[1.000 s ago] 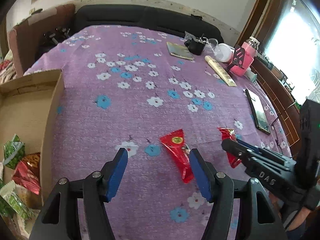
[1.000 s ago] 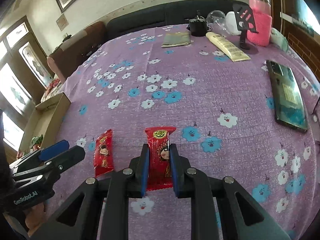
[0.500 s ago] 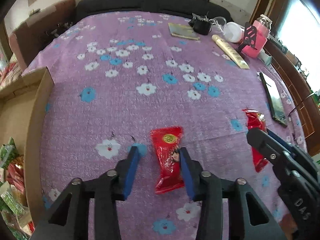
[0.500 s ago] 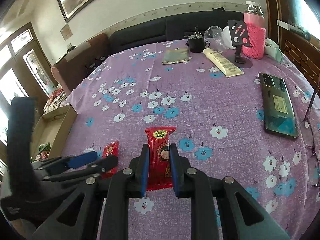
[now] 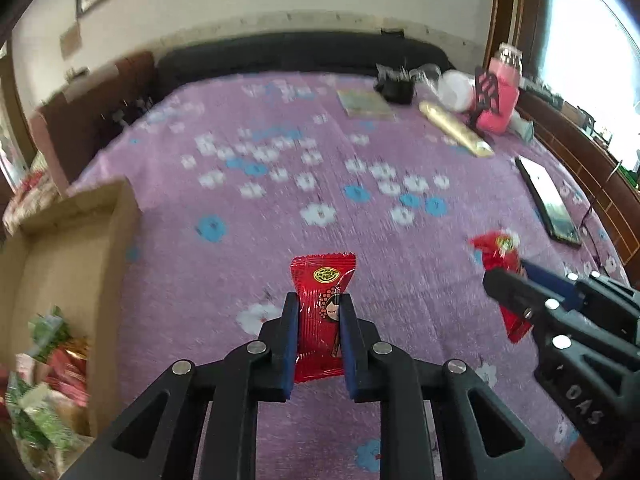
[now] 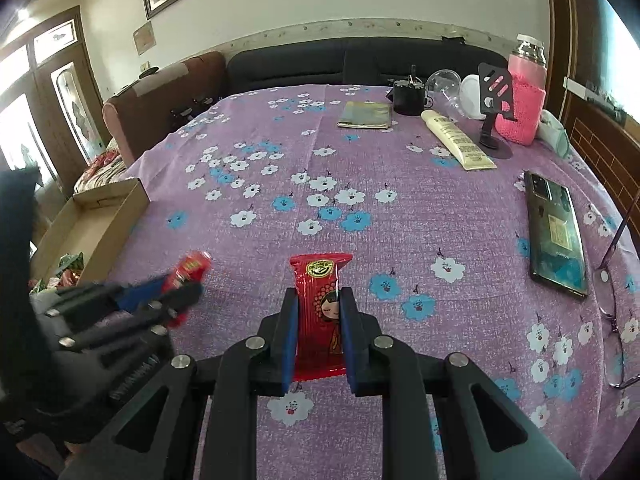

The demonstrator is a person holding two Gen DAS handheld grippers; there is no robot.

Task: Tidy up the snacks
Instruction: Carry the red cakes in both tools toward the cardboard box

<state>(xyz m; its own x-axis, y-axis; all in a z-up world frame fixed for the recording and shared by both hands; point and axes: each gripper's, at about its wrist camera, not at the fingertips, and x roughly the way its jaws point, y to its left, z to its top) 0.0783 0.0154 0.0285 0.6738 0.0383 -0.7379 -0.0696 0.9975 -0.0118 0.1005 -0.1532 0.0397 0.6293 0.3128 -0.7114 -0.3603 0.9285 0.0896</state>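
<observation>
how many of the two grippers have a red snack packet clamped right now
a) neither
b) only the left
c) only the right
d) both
d: the left gripper is shut on a red snack packet, and the right gripper is shut on another red packet; each view also shows the other gripper carrying its packet.

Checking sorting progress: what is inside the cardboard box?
The cardboard box holds green and red snack packets piled at its near end; its far end looks bare. Anything beneath the pile is hidden.
</observation>
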